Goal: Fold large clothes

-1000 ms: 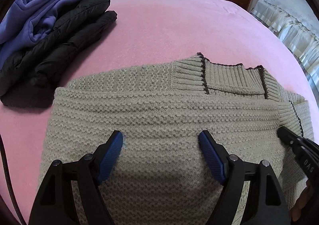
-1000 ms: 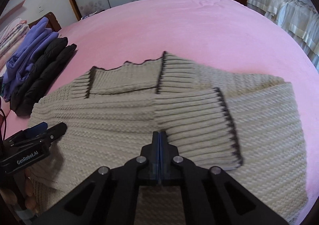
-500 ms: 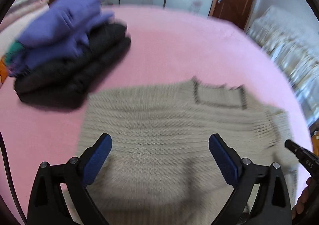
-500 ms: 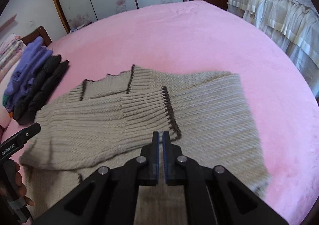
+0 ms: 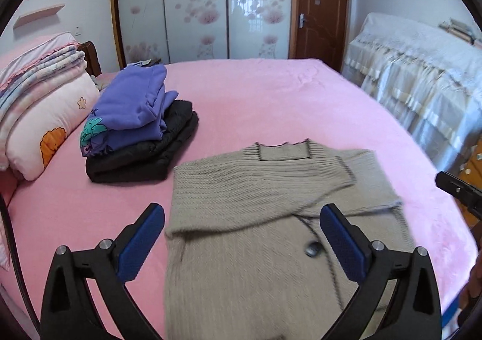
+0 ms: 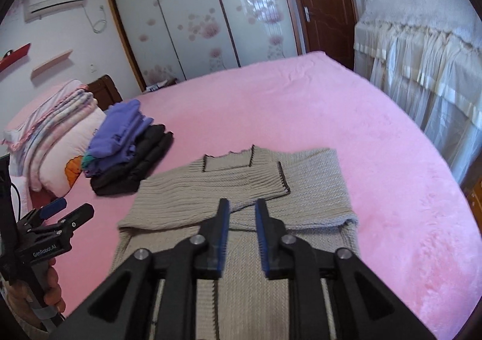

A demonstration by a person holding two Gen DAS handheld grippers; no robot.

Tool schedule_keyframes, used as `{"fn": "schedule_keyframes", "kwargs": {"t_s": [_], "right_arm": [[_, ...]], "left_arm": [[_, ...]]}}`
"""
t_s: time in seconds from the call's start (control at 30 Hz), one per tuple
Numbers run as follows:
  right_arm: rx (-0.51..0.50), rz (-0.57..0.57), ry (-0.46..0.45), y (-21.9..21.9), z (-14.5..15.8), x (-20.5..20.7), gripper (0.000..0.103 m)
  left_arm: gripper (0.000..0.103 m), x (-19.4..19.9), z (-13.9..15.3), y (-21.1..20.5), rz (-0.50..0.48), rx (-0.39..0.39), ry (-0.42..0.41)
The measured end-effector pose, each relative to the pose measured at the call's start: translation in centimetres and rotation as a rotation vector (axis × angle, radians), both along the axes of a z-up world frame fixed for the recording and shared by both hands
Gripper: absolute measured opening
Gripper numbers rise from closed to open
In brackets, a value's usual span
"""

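Left claw (image 5: 242,239): spread wide, empty, above sweater (image 5: 271,219). Right claw (image 6: 242,230): narrowly parted, seemingly holding nothing. Beige sweater: sleeves folded across, near bed's (image 5: 271,92) front edge.

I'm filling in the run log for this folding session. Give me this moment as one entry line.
stage: sleeves folded across beige sweater | left gripper: open, empty | right gripper: open, empty | sweater flat on pink bed | folded stack beside it

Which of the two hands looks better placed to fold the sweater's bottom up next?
Probably either: both the left gripper and the right gripper hover open over the beige sweater, near its lower half.
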State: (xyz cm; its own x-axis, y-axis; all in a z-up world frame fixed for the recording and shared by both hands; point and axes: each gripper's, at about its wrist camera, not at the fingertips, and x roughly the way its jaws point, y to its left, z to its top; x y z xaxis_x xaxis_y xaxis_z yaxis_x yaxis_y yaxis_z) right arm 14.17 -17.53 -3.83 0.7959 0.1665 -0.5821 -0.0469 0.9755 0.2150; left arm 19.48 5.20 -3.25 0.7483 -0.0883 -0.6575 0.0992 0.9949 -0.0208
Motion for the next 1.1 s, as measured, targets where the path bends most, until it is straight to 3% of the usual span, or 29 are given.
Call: {"fn": "schedule_keyframes", "kwargs": {"t_s": [0.1,0.2,0.37,0.53,0.77,0.97,1.1], "right_arm": [[-0.041,0.017,-0.052,0.6,1.8,-3.7,0.038],[-0.054,0.041,-0.088,0.9,2.9,-6.9,0.04],[-0.076,0.099,-0.096,1.0,2.6,-11.8,0.04],[-0.163,0.148,-0.047,-0.1,-1.2,-15.6,0.04],[-0.219,0.186,0.106,-3.1,-7.9,-18.3,0.04],[-0.206,0.197,0.292,-6.8,-14.3,-19.3,0.04],[-0.171,0.185,0.414,-8.7,-18.2,-20.1,0.04]], "left_arm": [[0.102,-3.7,1.8,-0.3,-0.001,-0.001,-0.037],[0.102,-7.5,3.1,-0.5,0.021,0.018,-0.072],[0.102,-13.1,2.6,-0.2,-0.015,0.017,-0.049],[0.102,-17.5,-1.2,1.8,-0.025,0.035,0.009],[0.102,-21.6,-8.7,5.3,-0.074,0.015,0.114],[0.102,-22.6,-15.5,8.8,-0.099,-0.008,0.311],[0.099,-23.4,-19.6,11.1,-0.064,-0.021,0.429]]}}
